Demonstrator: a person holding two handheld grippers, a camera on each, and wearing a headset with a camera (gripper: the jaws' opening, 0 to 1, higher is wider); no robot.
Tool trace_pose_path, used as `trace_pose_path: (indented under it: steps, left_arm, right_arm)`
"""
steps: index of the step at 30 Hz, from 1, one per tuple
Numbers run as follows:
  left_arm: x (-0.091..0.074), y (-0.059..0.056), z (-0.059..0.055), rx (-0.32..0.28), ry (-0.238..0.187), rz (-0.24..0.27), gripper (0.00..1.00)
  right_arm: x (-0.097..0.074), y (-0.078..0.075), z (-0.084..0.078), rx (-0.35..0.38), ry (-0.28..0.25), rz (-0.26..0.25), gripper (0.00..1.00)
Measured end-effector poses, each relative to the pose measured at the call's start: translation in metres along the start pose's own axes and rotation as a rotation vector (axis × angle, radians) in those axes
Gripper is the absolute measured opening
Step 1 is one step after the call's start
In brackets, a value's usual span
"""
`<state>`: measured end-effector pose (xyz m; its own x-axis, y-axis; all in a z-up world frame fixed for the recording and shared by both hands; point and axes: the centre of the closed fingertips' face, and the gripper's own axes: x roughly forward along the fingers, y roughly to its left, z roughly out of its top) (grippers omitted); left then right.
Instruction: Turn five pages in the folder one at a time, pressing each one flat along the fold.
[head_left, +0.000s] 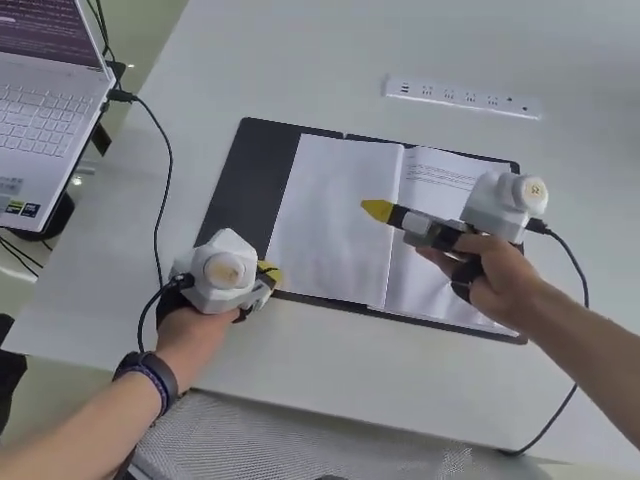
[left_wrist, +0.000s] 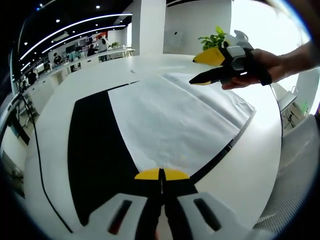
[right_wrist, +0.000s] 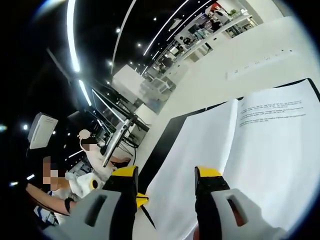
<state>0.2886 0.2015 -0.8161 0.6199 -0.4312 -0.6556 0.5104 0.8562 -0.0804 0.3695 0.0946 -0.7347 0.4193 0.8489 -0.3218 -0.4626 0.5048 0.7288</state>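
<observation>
A black folder (head_left: 245, 180) lies open on the white table, with a blank white page (head_left: 335, 215) left of the fold and a page with printed text (head_left: 440, 175) right of it. My left gripper (head_left: 268, 275) is shut, its yellow tips together (left_wrist: 161, 174) on the folder's near edge by the blank page's corner (left_wrist: 165, 130). My right gripper (head_left: 385, 213) hovers open above the pages near the fold. Its two yellow tips (right_wrist: 166, 172) stand apart with nothing between them. From the left gripper view, the right gripper (left_wrist: 200, 69) is seen raised above the paper.
An open laptop (head_left: 45, 100) sits at the table's far left, with a black cable (head_left: 160, 190) running past the folder. A white power strip (head_left: 462, 98) lies beyond the folder. The right gripper's cable (head_left: 570, 300) trails over the near table edge. A mesh chair (head_left: 280, 450) is below.
</observation>
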Motion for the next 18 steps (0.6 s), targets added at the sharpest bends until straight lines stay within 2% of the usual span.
trace_pose_path:
  steps: [3, 5, 7, 9, 12, 18]
  left_arm:
    - [0.001, 0.003, 0.0, -0.011, 0.003, -0.001, 0.0]
    - [0.001, 0.003, 0.0, -0.03, 0.004, 0.0, 0.0]
    - [0.001, 0.003, 0.0, -0.039, 0.002, 0.003, 0.0]
    - [0.001, 0.002, -0.001, -0.035, 0.001, 0.007, 0.0]
    - [0.003, 0.003, -0.002, 0.004, 0.006, 0.011, 0.0]
    - [0.004, 0.004, -0.003, -0.01, 0.007, 0.013, 0.0]
  right_arm:
    - [0.003, -0.008, 0.003, -0.041, 0.004, -0.015, 0.4]
    - [0.004, -0.019, 0.005, -0.123, 0.017, -0.056, 0.35]
    - [0.006, -0.025, 0.005, -0.178, 0.039, -0.072, 0.29]
    - [0.009, -0.026, 0.006, -0.161, 0.035, -0.066, 0.26]
    - [0.012, -0.034, 0.008, -0.159, 0.036, -0.071, 0.24]
    - [0.015, -0.054, 0.01, -0.129, 0.024, -0.092, 0.15]
